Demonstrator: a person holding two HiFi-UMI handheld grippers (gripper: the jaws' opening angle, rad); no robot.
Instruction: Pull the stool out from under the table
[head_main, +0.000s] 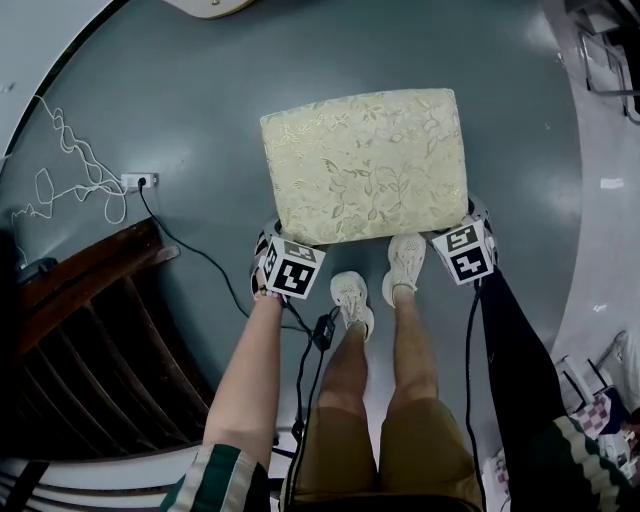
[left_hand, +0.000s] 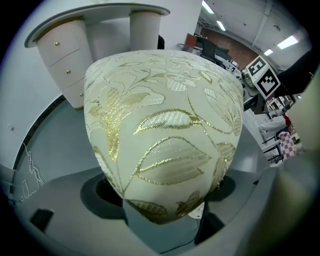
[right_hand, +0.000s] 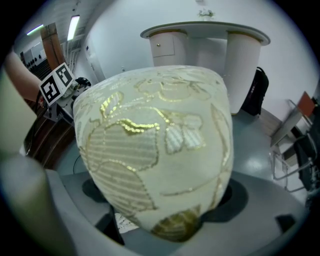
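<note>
The stool (head_main: 365, 162) has a cream cushion with a gold leaf pattern and stands on the grey floor in front of the person's feet, clear of the white table (head_main: 210, 6) at the top edge. My left gripper (head_main: 274, 250) is clamped on the cushion's near left corner. My right gripper (head_main: 470, 232) is clamped on the near right corner. In the left gripper view the cushion corner (left_hand: 160, 150) fills the space between the jaws of the left gripper (left_hand: 162, 220). The right gripper view shows the same, with the cushion (right_hand: 155, 150) wedged in the right gripper (right_hand: 170, 231).
The person's two shoes (head_main: 352, 300) stand just behind the stool. A wall socket with loose white cable (head_main: 138, 181) is at left, above dark wooden furniture (head_main: 90, 340). The round white table on pillar legs (right_hand: 205, 40) stands beyond the stool. A metal chair frame (head_main: 610, 60) is at top right.
</note>
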